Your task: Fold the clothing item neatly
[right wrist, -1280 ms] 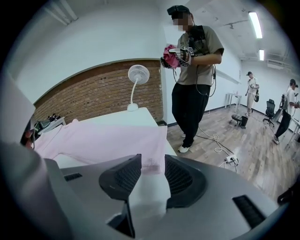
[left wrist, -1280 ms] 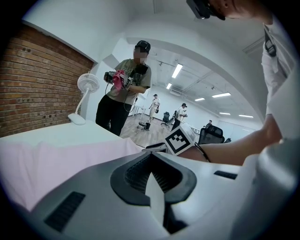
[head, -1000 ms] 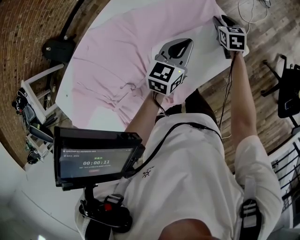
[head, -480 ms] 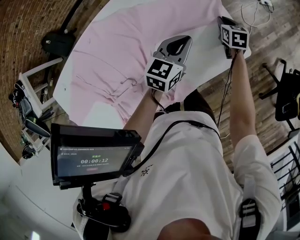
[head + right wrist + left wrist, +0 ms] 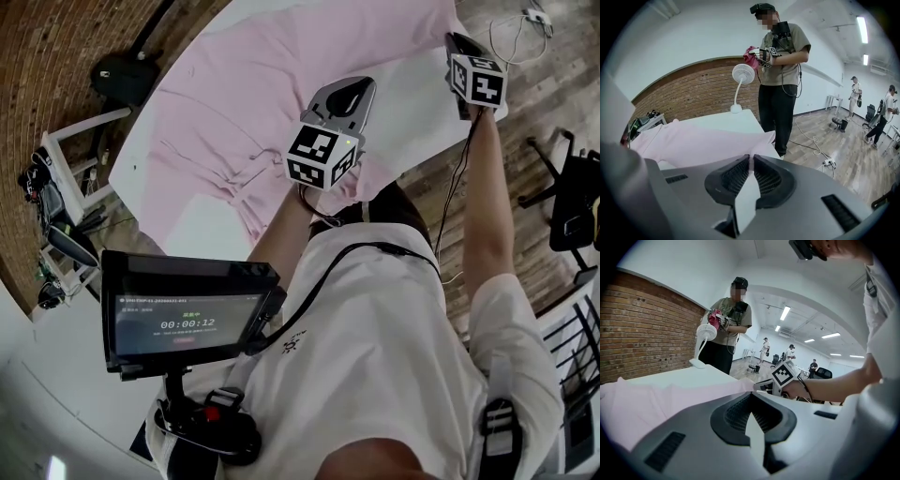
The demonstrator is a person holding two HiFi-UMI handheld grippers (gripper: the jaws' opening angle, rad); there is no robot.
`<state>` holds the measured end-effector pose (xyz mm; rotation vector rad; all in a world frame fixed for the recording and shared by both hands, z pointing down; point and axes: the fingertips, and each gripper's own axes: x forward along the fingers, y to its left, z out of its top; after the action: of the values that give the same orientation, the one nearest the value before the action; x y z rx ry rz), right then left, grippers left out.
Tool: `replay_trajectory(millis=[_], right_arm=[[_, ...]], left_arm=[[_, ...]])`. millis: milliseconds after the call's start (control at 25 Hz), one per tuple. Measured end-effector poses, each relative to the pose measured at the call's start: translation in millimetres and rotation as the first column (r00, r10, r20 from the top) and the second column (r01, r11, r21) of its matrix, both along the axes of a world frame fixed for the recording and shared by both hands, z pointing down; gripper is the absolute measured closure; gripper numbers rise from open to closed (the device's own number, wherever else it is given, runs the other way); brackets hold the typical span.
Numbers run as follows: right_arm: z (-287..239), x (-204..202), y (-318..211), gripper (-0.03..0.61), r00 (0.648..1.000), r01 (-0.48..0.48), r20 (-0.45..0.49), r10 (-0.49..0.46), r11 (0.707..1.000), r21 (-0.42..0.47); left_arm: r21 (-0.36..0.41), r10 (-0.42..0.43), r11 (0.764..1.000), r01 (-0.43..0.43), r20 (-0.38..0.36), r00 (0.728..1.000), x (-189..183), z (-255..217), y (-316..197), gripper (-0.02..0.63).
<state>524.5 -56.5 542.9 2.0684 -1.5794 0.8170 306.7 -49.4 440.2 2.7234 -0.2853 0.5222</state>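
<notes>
Right tool closing on pink garment | white table | brick wall

A white fan stands on the table, a person beside it, brick wall behind.

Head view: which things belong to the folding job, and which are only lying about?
Job: garment; table; left gripper; right gripper, whose jaws have just been closing on the garment's edge.
Lying about: bag; rack; cable; chair.
</notes>
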Motion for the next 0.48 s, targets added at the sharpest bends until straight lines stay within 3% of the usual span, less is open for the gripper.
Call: replay_trajectory(millis=[480], right_arm=[[-62,-32,-19,0.540,0.994,0.070,-0.085,-0.065,0.996,0.063]], left_arm=[[0.024,-0.065,0.998,0.066,-0.040,0.997,-42,-34,-1,0.611]])
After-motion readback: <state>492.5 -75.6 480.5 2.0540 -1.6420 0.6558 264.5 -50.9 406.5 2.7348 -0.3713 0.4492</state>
